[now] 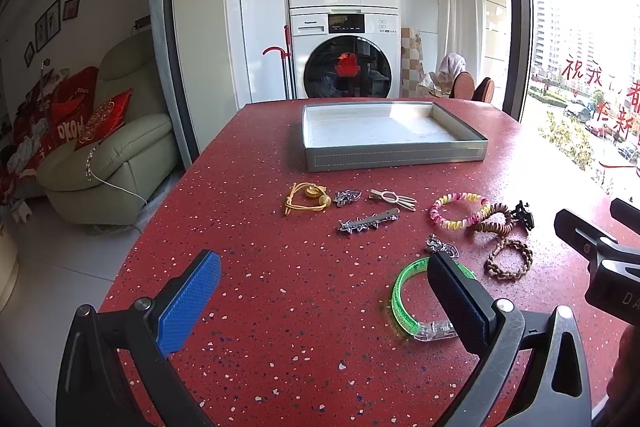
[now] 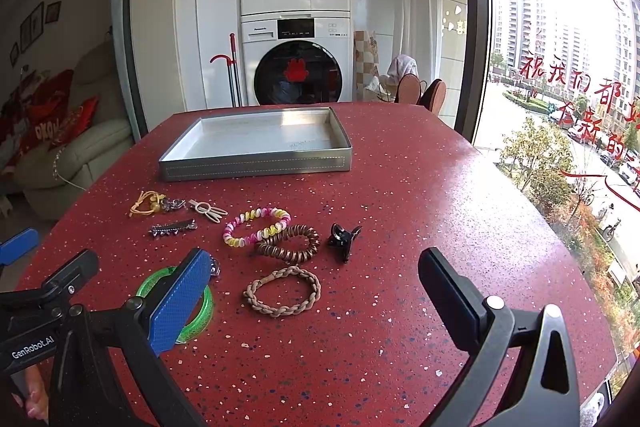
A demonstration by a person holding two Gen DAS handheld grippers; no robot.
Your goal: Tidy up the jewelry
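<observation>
On the counter (image 2: 400,187) the tray (image 2: 256,163) sits at the far side, and the jewelry lies in a loose band nearer than it. From left to right the far row runs: hair tie (image 1: 306,201), small clip (image 1: 347,197), hairpin (image 1: 394,199), bead bracelet (image 2: 256,227), coil tie (image 2: 292,245) touching it, and claw clip (image 2: 343,241). Nearer lie the long clip (image 1: 368,221) at left, the bangle (image 1: 404,297), and the braided bracelet (image 2: 284,291) right of it.

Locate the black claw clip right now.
In the right wrist view the black claw clip lies on the red table, right of the brown spiral hair tie; it sits between the tray and the open fingers.
</observation>
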